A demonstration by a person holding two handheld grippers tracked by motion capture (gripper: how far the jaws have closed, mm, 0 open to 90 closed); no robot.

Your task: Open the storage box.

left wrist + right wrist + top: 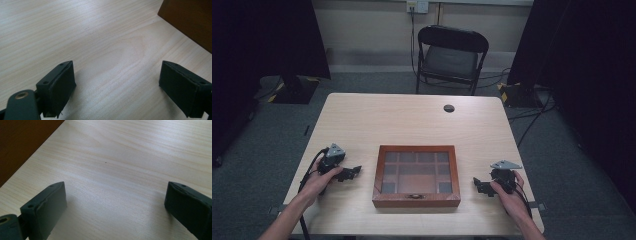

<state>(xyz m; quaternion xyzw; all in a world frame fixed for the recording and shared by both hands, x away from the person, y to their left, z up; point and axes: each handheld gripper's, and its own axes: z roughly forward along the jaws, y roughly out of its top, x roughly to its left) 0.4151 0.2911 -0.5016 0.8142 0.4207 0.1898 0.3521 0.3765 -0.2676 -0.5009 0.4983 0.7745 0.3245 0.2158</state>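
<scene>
A brown wooden box (416, 176) with a glass-paned lid lies shut near the table's front edge, a small metal clasp on its front side. My left gripper (353, 172) rests on the table a little left of the box, open, jaws pointing at it. The box's brown side (190, 22) fills the upper right of the left gripper view, beyond my open left gripper (117, 85). My right gripper (478, 184) sits just right of the box, open and empty. In the right gripper view the box's wall (22, 142) takes the upper left, ahead of my right gripper (115, 207).
The light wooden table (412, 125) has a round dark cable hole (449, 108) near its far edge. A black folding chair (451, 57) stands behind the table. Dark curtains hang at both sides, and cables run over the grey floor.
</scene>
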